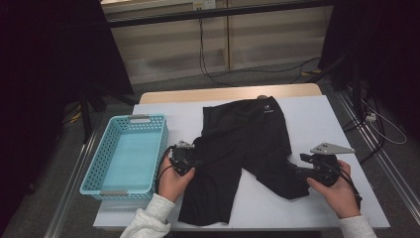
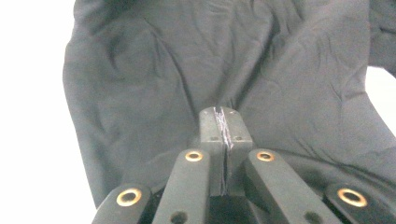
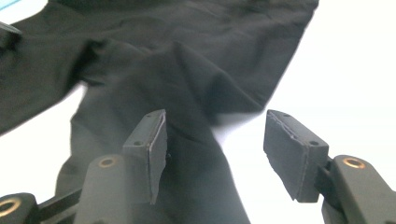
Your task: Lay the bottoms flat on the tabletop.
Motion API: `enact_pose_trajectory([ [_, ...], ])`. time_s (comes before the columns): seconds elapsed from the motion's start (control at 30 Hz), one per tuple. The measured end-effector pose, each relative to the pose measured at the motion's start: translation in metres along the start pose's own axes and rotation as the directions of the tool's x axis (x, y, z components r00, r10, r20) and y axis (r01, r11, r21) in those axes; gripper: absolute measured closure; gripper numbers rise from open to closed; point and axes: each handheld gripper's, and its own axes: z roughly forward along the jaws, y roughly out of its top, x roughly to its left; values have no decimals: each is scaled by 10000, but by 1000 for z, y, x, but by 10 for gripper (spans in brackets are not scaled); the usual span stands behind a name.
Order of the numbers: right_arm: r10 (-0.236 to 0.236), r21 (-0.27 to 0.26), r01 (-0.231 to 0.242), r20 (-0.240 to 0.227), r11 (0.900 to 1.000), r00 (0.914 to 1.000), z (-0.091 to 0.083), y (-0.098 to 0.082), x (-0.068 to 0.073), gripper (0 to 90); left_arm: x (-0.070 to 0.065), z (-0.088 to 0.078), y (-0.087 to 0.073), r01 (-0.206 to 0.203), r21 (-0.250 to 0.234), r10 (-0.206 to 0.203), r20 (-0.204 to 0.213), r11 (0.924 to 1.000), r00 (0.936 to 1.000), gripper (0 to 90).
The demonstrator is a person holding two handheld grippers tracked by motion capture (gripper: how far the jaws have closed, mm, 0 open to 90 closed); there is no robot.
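A pair of black shorts [image 1: 247, 144] is spread flat on the white table [image 1: 317, 119], waistband toward the far edge and both legs pointing at the person, with a light blue basket [image 1: 126, 156] just beside it on the left. The left gripper [image 1: 190, 161] is set at the outer edge of the left leg; in the left gripper view its fingers [image 2: 212, 126] are seen pressed together, and whether a fold of cloth is pinched between them cannot be told, since only the closed pads show over the fabric. The right gripper [image 1: 299, 166] is held at the hem of the right leg, its fingers [image 3: 152, 140] standing apart with the leg's edge lying between them, not yet clamped.

The fabric is judged thin, light and limp: it will drape, crease and slide on the smooth table rather than hold a shape. A hold is best taken at a hem or side seam, where the doubled cloth gives the pads more to bite, and both layers should be caught together.
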Motion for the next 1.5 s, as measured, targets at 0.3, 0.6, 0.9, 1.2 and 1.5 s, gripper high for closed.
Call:
enact_pose_trajectory([
  [0.3, -35, 1060, 22, 123, 9944, 9999, 12, -20, -8, 576, -3, 3, 0, -96, 103, 96, 16, 9999, 10000, 886],
  [0.6, -333, 1384, 443, -809, 9894, 9962, 9, -25, 8, 894, -8, 3, 3, -130, -14, 130, 322, 9999, 9994, 884],
  [0.9, 34, 211, 21, -2603, 9998, 9655, -8, -2, 26, 897, -10, 2, 8, -125, -234, 138, 558, 9996, 9983, 889],
  [1.2, 796, -991, -1011, -2010, 9899, 9763, 9, 29, 11, 898, -11, 6, 6, -136, -83, 141, 584, 9999, 9982, 889],
  [1.5, 1133, 326, -1115, -603, 9932, 9917, 60, 44, -16, 898, -10, 8, 4, -167, -37, 169, 677, 9999, 9976, 887],
])
